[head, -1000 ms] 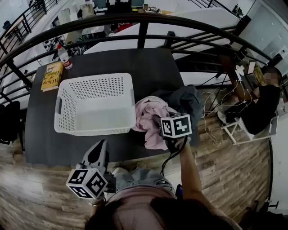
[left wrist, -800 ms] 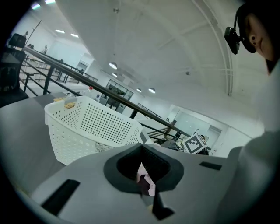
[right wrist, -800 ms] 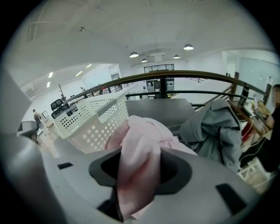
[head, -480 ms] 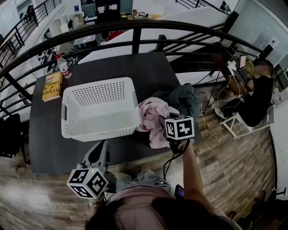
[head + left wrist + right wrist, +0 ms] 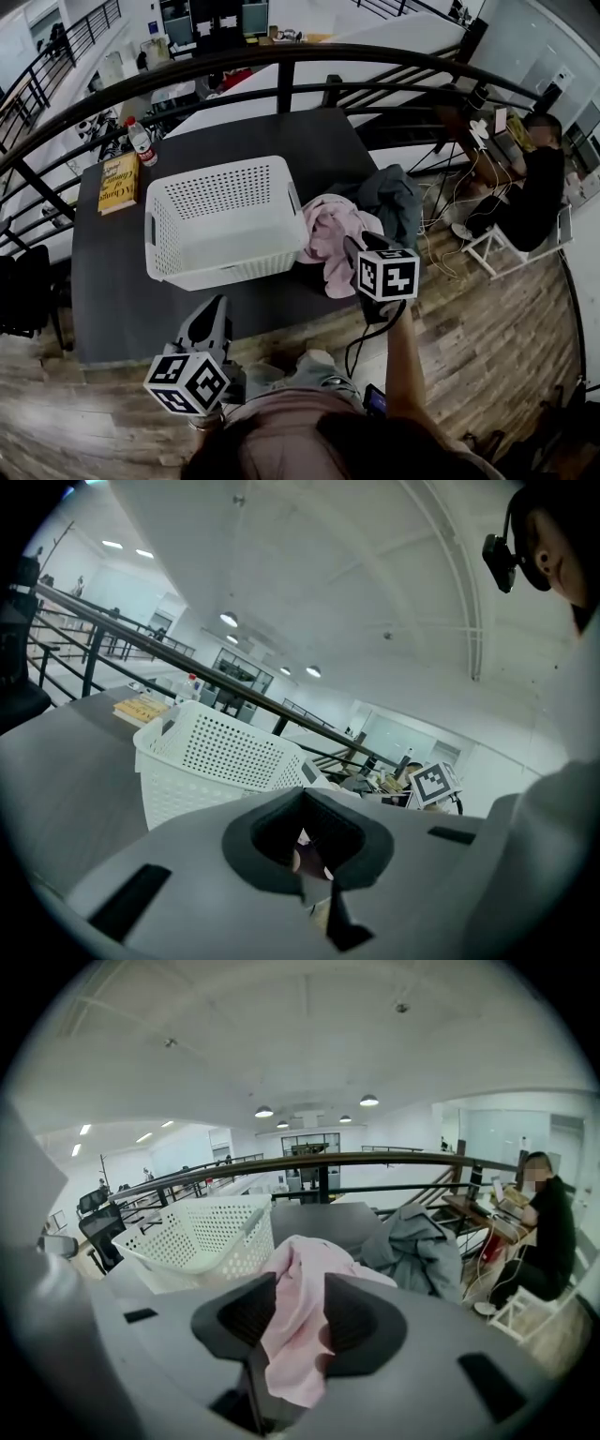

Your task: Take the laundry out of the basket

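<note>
The white perforated basket [image 5: 225, 220] stands on the dark table [image 5: 112, 272] and looks empty inside; it also shows as the basket [image 5: 220, 761] and the basket [image 5: 202, 1232]. To its right lie a pink garment [image 5: 339, 234] and a grey garment [image 5: 392, 202] at the table's right edge. My right gripper [image 5: 357, 250] is just in front of the pile, and the pink garment [image 5: 302, 1321] runs between its pads; my right gripper [image 5: 300, 1309] is shut on it. My left gripper [image 5: 213, 307] hovers near the table's front edge, below the basket; my left gripper [image 5: 305, 803] holds nothing.
A yellow book [image 5: 119, 183] and a plastic bottle [image 5: 141, 142] sit at the table's far left corner. A black railing [image 5: 281, 66] runs behind the table. A seated person [image 5: 534, 178] and cables are on the wooden floor at the right.
My right gripper has risen a little and shifted right with the pink cloth in it. The left gripper has edged forward. The head view has shifted, so the basket sits further right in the picture.
</note>
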A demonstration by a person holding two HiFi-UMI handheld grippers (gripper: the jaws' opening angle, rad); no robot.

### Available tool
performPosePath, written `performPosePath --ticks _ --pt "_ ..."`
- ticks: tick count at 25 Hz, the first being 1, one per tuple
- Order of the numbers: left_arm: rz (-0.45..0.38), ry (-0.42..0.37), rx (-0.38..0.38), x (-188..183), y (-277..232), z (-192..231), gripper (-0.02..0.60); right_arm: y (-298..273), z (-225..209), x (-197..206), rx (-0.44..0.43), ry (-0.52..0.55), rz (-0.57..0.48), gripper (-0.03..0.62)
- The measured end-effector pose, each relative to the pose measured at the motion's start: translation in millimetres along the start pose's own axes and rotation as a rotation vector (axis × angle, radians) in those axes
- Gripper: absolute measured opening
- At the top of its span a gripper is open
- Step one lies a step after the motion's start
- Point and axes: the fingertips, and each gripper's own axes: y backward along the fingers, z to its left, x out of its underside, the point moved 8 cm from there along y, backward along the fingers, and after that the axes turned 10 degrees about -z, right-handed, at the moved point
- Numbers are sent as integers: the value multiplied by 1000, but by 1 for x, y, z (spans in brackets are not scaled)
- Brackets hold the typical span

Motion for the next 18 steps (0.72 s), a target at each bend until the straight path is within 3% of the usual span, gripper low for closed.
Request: performPosePath --ticks 4,18 --pt "2 1 4 -3 19 10 -3 23 21 -5 41 0 -73 121" --pt "-11 -9 9 -11 76 54 -3 88 116 -5 -25 -27 -251 47"
